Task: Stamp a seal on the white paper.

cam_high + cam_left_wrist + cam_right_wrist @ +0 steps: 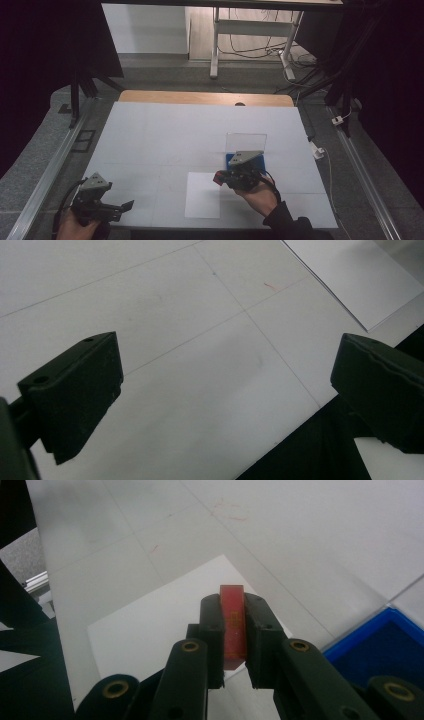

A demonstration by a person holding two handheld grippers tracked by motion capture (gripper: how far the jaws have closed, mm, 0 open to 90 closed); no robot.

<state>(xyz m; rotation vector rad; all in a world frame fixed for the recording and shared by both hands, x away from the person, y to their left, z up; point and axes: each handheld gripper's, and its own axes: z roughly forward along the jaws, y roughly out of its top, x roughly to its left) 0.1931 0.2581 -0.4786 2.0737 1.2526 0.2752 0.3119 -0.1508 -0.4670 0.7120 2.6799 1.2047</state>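
Two grippers are at work over the white-topped desk (165, 130), and the right gripper (234, 625) has its black jaws closed flat on a small red rectangular block with gold lettering (233, 622), held above the right edge of the white paper sheet (150, 625) near the desk's front edge. From the high view the same right gripper (222, 177) sits just in front of the shallow blue plastic tray (230, 159) with a clear upright panel (245, 141) behind it. To do this step well, I would keep the squeeze steady, bring the block down square to the sheet, and release only once its lower face rests flat, since a tilted block could tip or skid on the smooth paper. The left gripper (125, 206) waits at the front left corner with its jaws spread wide and nothing between them, well apart from the sheet. What the lettering says is too small to read, the block's lower end is hidden between the jaws, and whether it is touching the paper yet cannot be told; most of the tray's inside is covered by the gripper.
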